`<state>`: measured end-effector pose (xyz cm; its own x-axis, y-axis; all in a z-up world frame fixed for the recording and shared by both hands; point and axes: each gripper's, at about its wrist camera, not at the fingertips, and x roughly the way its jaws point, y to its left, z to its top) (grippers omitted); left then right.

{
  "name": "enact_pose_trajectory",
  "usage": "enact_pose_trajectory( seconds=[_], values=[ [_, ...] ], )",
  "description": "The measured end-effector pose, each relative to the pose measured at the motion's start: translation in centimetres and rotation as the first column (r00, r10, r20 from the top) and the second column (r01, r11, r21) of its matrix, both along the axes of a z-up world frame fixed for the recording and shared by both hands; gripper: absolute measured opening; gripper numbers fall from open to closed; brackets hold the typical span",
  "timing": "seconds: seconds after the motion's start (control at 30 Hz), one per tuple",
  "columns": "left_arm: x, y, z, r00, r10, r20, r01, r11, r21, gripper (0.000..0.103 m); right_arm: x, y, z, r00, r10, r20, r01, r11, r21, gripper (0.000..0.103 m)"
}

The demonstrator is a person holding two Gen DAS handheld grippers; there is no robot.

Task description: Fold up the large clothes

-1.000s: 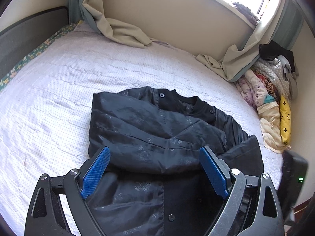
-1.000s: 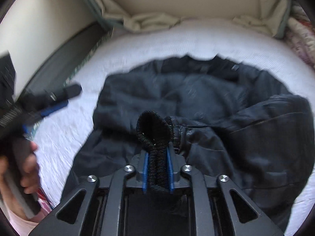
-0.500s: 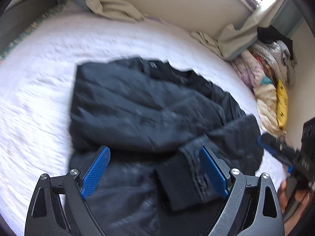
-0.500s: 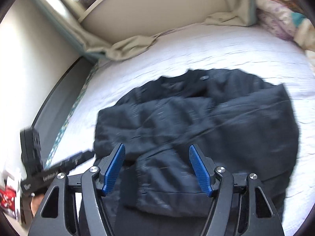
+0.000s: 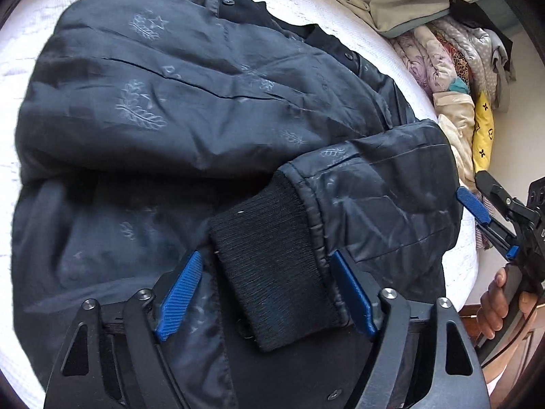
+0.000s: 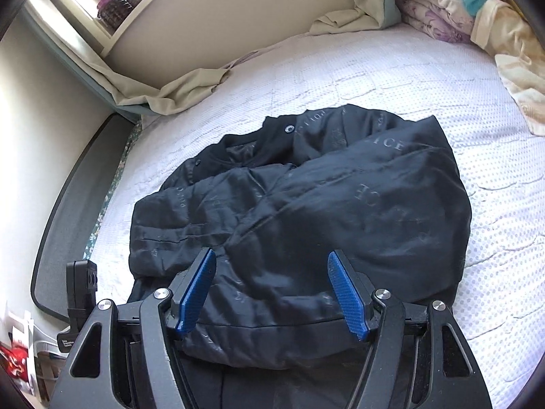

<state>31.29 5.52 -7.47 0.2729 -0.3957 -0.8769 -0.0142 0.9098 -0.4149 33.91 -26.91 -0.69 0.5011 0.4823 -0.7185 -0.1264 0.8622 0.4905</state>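
Note:
A black printed jacket (image 5: 190,109) lies on the white bed (image 5: 20,37), both sleeves folded in across its front. My left gripper (image 5: 265,293) is open, low over the near part of the jacket, and the ribbed knit cuff (image 5: 272,255) of one sleeve lies between its blue pads, not gripped. My right gripper (image 6: 270,293) is open and empty over the jacket's (image 6: 306,197) near edge. It also shows in the left wrist view (image 5: 487,225) at the right, off the bed's side, held by a hand.
A pile of folded clothes and bedding (image 5: 456,68) lies along the bed's right side. Curtain ends (image 6: 177,92) rest on the far edge of the bed (image 6: 408,78) under a window ledge. A dark bed rail (image 6: 64,204) runs along the left.
My right gripper let go of the sleeve cuff, opened and pulled back to the right. My left gripper dropped closer to the jacket, so the cuff now lies between its pads.

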Motion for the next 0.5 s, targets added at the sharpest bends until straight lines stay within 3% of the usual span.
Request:
enact_pose_trajectory(
  seconds=[0.03, 0.07, 0.13, 0.2, 0.37, 0.5],
  values=[
    [0.0, -0.1, -0.1, 1.000, -0.003, 0.003, 0.003, 1.000, -0.004, 0.069, 0.1, -0.2, -0.1, 1.000, -0.002, -0.003, 0.002, 1.000, 0.001, 0.067],
    [0.1, -0.3, -0.1, 1.000, -0.009, 0.008, 0.009, 1.000, -0.009, 0.057, 0.2, -0.4, -0.3, 1.000, -0.006, -0.007, 0.006, 1.000, 0.002, 0.067],
    [0.2, -0.6, -0.3, 1.000, -0.021, 0.011, 0.021, 1.000, 0.005, 0.049, 0.5, -0.9, -0.7, 1.000, -0.018, -0.016, 0.018, 1.000, 0.002, 0.067],
    [0.3, -0.8, -0.6, 0.999, -0.033, 0.016, 0.033, 0.999, 0.024, 0.020, 0.8, -1.4, -1.0, 0.999, -0.033, -0.030, 0.033, 0.999, 0.004, 0.067],
    [0.1, -0.6, 1.1, 0.997, -0.034, 0.067, 0.034, 0.999, 0.001, 0.014, 1.3, -1.7, -0.8, 0.998, -0.054, -0.028, 0.055, 0.998, 0.011, 0.067],
    [-0.8, 0.3, 6.6, 0.972, -0.039, 0.233, 0.036, 0.999, 0.016, 0.014, 1.2, -2.0, 0.1, 0.998, -0.064, 0.001, 0.064, 0.998, 0.026, 0.067]
  ],
)
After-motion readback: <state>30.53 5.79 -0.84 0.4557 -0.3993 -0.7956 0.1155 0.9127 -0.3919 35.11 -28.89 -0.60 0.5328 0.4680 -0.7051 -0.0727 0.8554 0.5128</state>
